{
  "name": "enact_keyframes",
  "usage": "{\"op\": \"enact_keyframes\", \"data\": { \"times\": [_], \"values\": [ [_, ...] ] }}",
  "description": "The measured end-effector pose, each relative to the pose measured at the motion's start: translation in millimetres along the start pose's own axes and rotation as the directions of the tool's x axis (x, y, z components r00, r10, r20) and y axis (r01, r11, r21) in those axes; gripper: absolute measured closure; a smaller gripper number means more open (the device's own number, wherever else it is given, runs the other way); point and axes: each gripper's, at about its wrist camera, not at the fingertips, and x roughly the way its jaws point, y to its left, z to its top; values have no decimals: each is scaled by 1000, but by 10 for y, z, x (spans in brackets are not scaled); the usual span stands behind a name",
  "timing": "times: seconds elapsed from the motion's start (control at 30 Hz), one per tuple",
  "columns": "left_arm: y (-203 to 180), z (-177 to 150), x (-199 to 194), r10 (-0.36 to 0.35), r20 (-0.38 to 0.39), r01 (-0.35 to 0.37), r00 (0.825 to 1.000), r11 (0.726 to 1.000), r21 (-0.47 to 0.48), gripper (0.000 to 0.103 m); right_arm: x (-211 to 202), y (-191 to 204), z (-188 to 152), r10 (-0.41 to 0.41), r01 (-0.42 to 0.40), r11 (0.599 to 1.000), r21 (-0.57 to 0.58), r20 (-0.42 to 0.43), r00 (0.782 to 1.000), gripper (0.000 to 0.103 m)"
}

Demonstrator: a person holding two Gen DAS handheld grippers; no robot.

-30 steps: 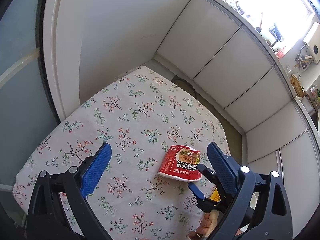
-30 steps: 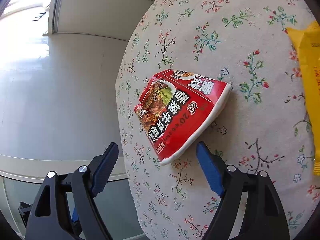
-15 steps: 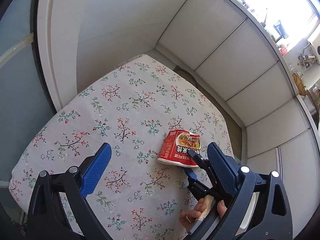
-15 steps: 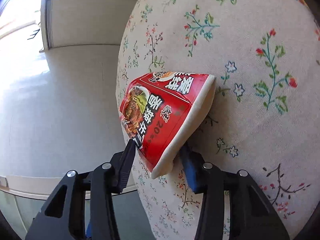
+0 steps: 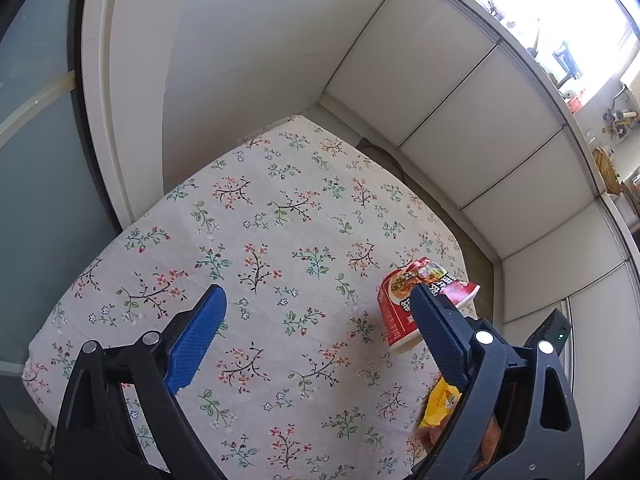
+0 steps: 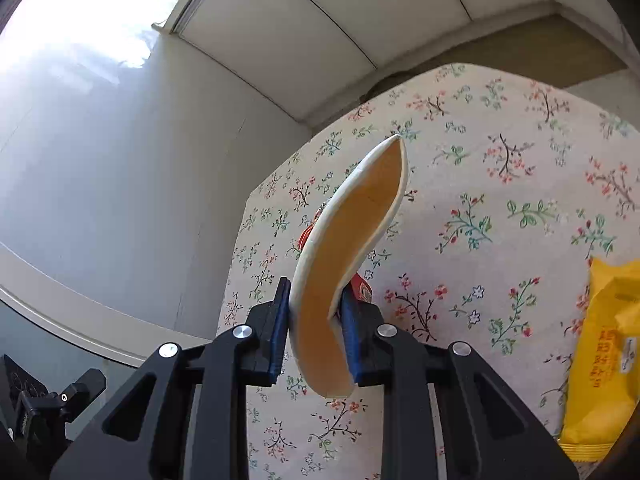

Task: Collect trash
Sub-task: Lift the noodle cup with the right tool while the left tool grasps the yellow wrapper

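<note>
My right gripper (image 6: 316,320) is shut on a squashed red noodle cup (image 6: 348,256) and holds it lifted above the floral tablecloth (image 6: 500,220), its white rim and orange inside facing the camera. The same cup (image 5: 404,300) shows in the left wrist view, partly behind my left gripper's right finger. My left gripper (image 5: 316,336) is open and empty above the tablecloth (image 5: 280,240). A yellow snack wrapper (image 6: 604,360) lies on the cloth at the right; it also shows in the left wrist view (image 5: 438,402).
The table stands in a corner, with a white wall (image 5: 240,60) behind and white cabinet panels (image 5: 480,120) to the right. A frosted glass door (image 5: 36,160) is at the left. A cluttered counter (image 5: 560,40) runs above the cabinets.
My right gripper closed on the red noodle cup, squashing it, and lifted and turned it off the cloth. My left gripper stayed open and drifted slightly.
</note>
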Motion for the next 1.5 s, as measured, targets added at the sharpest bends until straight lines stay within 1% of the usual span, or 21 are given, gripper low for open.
{"op": "enact_keyframes", "data": {
  "times": [0.07,0.23,0.37,0.47,0.63,0.77,0.83,0.93,1.03,1.1,1.2,1.23,1.3,1.33,1.4,1.43,1.5],
  "values": [
    [-9,-1,10,2,0,-2,1000,1000,2,15,-56,70,19,-29,30,998,-50,20,999,79],
    [-74,-11,11,9,16,-10,1000,1000,11,15,-294,197,54,-69,81,985,-150,86,994,79],
    [-182,-32,23,15,30,-16,999,999,28,15,-569,256,98,-83,115,971,-211,152,985,79],
    [-307,-71,57,11,31,-12,999,999,46,15,-801,277,165,-91,142,960,-243,210,973,79],
    [-631,-216,175,-2,8,2,1000,994,106,15,-1299,269,350,-101,199,936,-289,320,942,79],
    [-930,-377,344,-11,-37,17,999,986,166,15,-1768,182,439,-114,251,920,-300,408,906,79],
    [-1089,-483,444,-10,-62,22,998,979,202,15,-2012,69,487,-124,273,918,-288,444,887,79],
    [-1333,-683,636,-9,-120,40,993,965,259,15,-2295,-144,544,-144,295,919,-260,475,868,79],
    [-1581,-928,871,-2,-194,64,981,948,312,15,-2496,-364,579,-167,316,918,-239,490,856,79],
    [-1743,-1113,1039,18,-240,70,971,933,353,15,-2627,-499,579,-180,328,917,-227,499,848,79],
    [-2013,-1390,1210,59,-267,69,962,893,444,15,-2785,-673,577,-193,339,917,-211,509,839,79],
    [-2102,-1479,1249,67,-273,74,960,876,476,15,-2829,-719,577,-197,342,917,-205,514,835,79],
    [-2284,-1669,1322,89,-276,81,957,831,551,15,-2924,-828,588,-200,341,920,-192,519,831,79],
    [-2372,-1777,1358,106,-268,76,958,805,588,15,-2971,-877,602,-201,338,923,-184,520,830,79],
    [-2495,-1919,1438,134,-257,65,957,765,641,15,-3046,-987,613,-201,331,928,-169,523,829,79],
    [-2542,-1994,1492,151,-252,59,956,743,667,15,-3077,-1030,620,-200,328,930,-163,522,829,79],
    [-2582,-2097,1582,181,-240,43,954,710,703,20,-3135,-1115,626,-200,323,934,-154,523,828,79]
  ]
}}
